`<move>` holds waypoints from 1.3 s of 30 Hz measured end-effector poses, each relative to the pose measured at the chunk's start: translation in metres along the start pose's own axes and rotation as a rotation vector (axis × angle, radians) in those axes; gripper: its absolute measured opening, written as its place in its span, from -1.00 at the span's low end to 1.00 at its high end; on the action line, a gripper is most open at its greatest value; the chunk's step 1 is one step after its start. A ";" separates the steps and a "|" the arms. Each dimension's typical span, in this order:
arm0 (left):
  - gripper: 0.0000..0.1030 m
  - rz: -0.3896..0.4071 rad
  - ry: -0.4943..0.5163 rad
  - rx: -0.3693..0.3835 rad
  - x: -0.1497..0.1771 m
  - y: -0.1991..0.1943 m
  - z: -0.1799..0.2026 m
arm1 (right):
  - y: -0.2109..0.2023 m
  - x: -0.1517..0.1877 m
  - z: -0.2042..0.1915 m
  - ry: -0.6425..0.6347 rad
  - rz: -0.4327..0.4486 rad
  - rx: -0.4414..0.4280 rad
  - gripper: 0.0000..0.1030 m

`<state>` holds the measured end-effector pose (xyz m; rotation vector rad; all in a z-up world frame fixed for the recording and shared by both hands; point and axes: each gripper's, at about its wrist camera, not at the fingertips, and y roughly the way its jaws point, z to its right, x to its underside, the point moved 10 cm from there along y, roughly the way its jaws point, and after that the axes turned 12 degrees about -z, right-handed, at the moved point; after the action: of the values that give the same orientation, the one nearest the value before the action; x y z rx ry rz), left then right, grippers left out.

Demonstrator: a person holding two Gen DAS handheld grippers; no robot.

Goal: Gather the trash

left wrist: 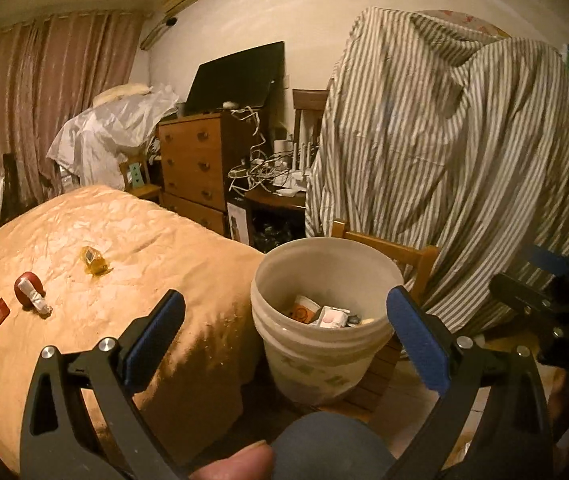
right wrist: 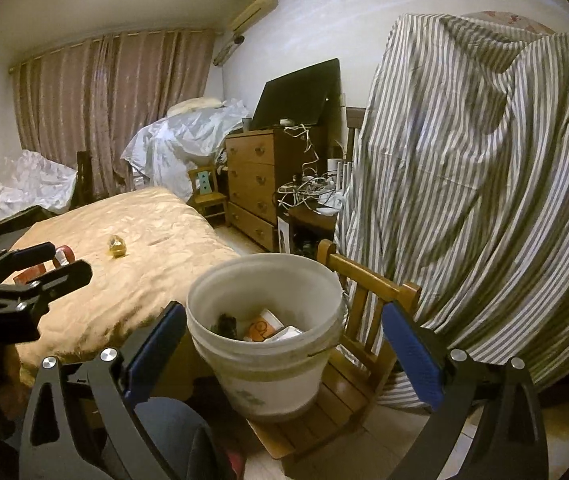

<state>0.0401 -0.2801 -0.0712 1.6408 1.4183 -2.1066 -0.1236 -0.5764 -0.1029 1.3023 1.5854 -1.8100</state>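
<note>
White bucket (left wrist: 324,344) (three scraps (left wrist: 32,294) abed)

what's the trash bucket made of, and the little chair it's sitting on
Bucket: seemingly plastic, matt off-white and slightly translucent, with moulded ridges below the rim and worn label marks on its side.
Chair: looks like wood, orange-brown with a glossy varnish; the slatted seat reflects light and the back rail shows turned spindles.

The bucket (left wrist: 324,344) wall hides most trash (left wrist: 324,314) inside.
</note>
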 end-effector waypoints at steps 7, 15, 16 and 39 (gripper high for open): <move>0.89 0.029 0.026 -0.004 0.001 -0.011 0.008 | -0.009 -0.005 0.002 0.015 0.052 0.002 0.90; 0.89 0.019 0.035 0.002 0.004 -0.012 0.014 | -0.004 0.000 0.006 0.027 0.037 -0.005 0.90; 0.89 0.019 0.037 0.002 0.004 -0.011 0.014 | -0.004 0.000 0.007 0.027 0.037 -0.005 0.90; 0.89 -0.020 0.050 0.048 0.016 -0.002 0.017 | 0.002 0.004 0.006 0.026 0.025 -0.013 0.90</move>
<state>0.0202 -0.2842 -0.0838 1.7153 1.4147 -2.1413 -0.1261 -0.5817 -0.1077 1.3397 1.5848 -1.7717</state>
